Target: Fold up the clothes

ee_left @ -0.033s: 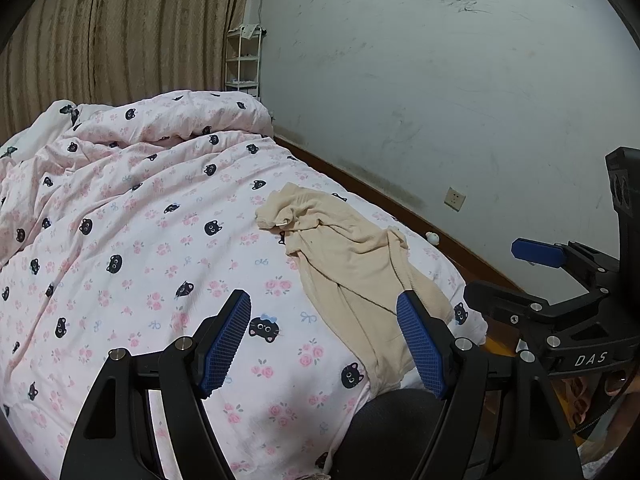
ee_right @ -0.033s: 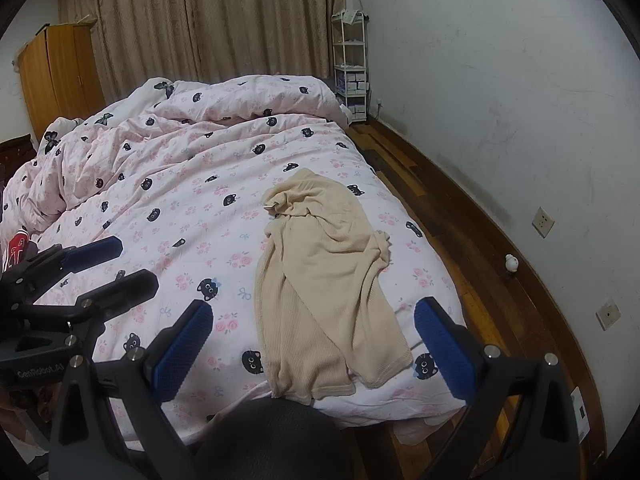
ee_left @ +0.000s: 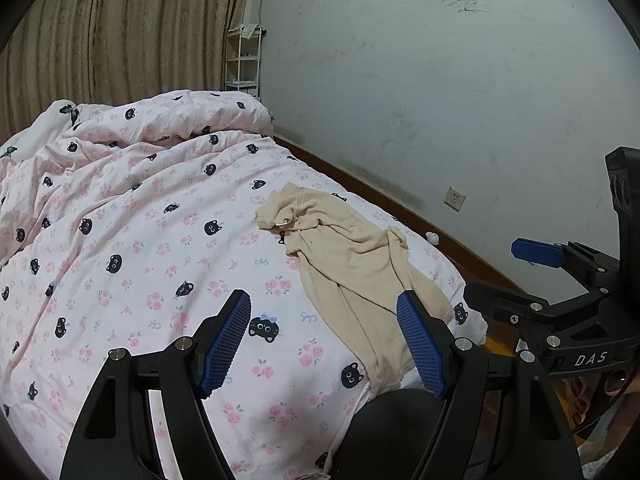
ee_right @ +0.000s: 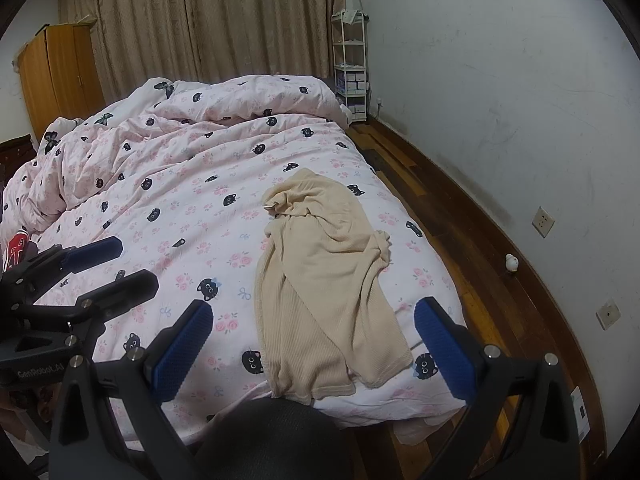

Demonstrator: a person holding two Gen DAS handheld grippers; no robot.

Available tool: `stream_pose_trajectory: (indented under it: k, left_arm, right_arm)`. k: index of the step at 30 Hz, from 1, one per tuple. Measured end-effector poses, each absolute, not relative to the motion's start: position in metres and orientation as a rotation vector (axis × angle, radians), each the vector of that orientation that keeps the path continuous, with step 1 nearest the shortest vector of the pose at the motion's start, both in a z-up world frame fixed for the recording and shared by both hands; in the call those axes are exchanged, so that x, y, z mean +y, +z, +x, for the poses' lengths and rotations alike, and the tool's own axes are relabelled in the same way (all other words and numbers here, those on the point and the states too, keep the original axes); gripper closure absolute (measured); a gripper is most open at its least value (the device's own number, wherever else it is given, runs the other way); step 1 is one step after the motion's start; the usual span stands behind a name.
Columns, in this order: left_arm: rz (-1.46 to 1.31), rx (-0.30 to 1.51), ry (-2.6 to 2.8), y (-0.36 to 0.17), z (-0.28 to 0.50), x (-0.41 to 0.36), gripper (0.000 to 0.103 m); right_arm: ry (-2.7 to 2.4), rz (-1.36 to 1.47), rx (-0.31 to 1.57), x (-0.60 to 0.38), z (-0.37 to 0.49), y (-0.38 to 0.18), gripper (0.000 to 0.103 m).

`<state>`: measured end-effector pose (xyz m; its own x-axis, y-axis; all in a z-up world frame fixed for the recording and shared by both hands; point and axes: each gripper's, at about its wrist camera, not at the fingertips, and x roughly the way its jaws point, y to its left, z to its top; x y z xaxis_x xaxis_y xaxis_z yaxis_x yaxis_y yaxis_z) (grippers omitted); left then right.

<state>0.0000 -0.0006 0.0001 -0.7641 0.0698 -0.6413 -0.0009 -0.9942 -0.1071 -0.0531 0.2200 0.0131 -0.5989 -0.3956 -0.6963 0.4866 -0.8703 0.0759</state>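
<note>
Hovering above the foot of the bed, the left gripper (ee_left: 324, 344) has its blue pads spread wide with nothing between them, and the right gripper (ee_right: 316, 348) is spread wide and empty too. Neither touches cloth yet. Just ahead of both lies the beige garment (ee_right: 320, 280), a ribbed knit piece sprawled lengthwise on the cat-print duvet (ee_right: 180, 200), its bunched collar end toward the pillows and its hem close to the bed's near edge, on the side toward the wall. It is crumpled, not flat: one sleeve or flap is rolled over on the right side, and folds run down its middle.

As a judgement, the folding has not started; the garment first needs spreading out. The risks come from the surface. The duvet is soft and puffy, so a pad closing on the knit could pinch the duvet cover along with it and drag the bedding. The hem sits near the mattress edge, so a pull toward the person could slide the garment off onto the wooden floor (ee_right: 472, 280). The doubled layers may also mean a pinch catches only the top one, leaving the piece twisted when lifted.

As for containers, a white shelf rack (ee_right: 350, 64) stands in the far corner holding small boxes; their contents cannot be made out. A wooden wardrobe (ee_right: 56, 76) at the far left is closed.
</note>
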Motion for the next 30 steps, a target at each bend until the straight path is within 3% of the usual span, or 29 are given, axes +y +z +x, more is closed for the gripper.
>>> stream_pose_trajectory:
  k: [30]
  left_arm:
    - [-1.069, -0.159, 2.9, -0.0035, -0.0024, -0.0045, 0.032]
  right_arm:
    - [-2.418, 1.036, 0.166, 0.2129, -0.0578, 0.0083, 0.001]
